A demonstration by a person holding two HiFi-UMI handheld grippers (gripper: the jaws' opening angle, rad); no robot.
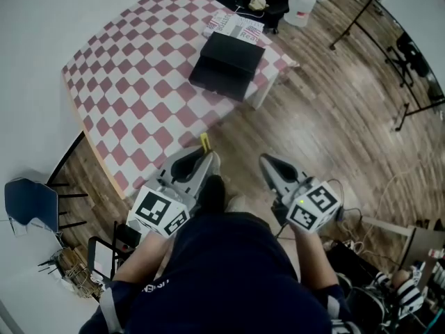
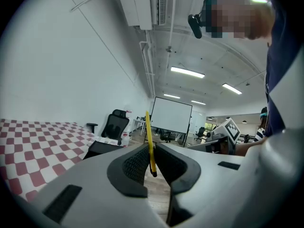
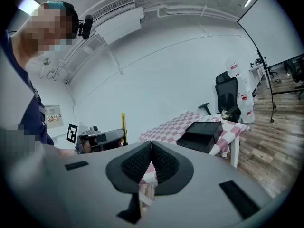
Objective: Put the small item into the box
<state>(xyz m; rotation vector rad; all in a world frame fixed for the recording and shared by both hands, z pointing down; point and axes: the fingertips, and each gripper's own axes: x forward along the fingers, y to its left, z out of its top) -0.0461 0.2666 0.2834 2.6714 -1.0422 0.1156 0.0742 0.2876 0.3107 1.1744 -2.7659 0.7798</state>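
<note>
Head view shows the black box (image 1: pixel 226 62) lying on the pink-checkered worktop (image 1: pixel 132 89), with a printed sheet (image 1: pixel 233 26) just beyond the box. Well short of the box, past the worktop's near edge and over the wooden floor (image 1: pixel 334 131), the left gripper (image 1: pixel 207 156) holds a thin yellow strip (image 1: pixel 204 142) upright. Left gripper view shows its fingers (image 2: pixel 137 163) clamped on the strip's lower end. The right gripper (image 1: pixel 267 160) hangs alongside, equally far from the box; right gripper view shows its fingers (image 3: pixel 161 160) pressed together with nothing between them.
</note>
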